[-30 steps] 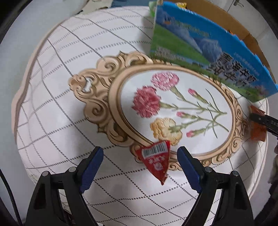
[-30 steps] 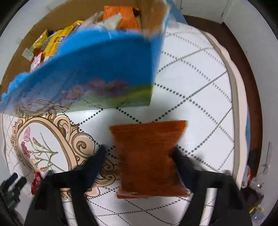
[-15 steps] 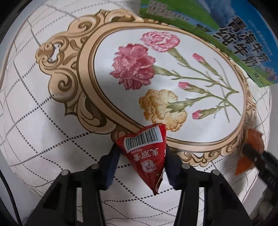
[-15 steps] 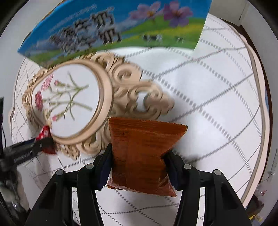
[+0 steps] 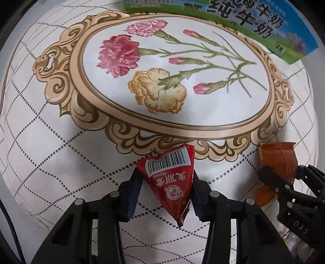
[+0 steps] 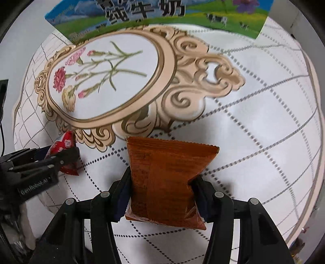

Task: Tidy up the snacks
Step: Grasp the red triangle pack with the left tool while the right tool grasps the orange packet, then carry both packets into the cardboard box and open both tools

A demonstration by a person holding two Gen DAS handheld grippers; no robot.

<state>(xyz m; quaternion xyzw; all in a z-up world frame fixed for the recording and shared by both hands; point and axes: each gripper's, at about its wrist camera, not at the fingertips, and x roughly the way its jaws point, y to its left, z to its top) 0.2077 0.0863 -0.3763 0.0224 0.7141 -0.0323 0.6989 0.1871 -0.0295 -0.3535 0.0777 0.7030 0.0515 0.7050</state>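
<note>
A red triangular snack packet (image 5: 169, 180) with a white barcode sits between the blue pads of my left gripper (image 5: 165, 193), which is shut on it, just above the tablecloth. An orange-brown snack bag (image 6: 165, 180) is pinched at its waist by my right gripper (image 6: 160, 195), shut on it. In the left wrist view the right gripper (image 5: 284, 182) shows at the right edge with the orange-brown bag (image 5: 278, 160). In the right wrist view the left gripper (image 6: 54, 158) holds the red packet (image 6: 64, 145) at the far left.
A round table wears a white quilted cloth (image 5: 61, 162) with a gold-framed carnation print (image 5: 162, 77). A blue and green milk carton box (image 6: 162, 14) stands at the table's far side; the box (image 5: 243, 20) also tops the left wrist view. Table rim (image 6: 312, 142) curves along the right.
My left gripper came down and closed on the red packet. The right gripper carried the orange-brown bag away from the box and across the table toward the left gripper.
</note>
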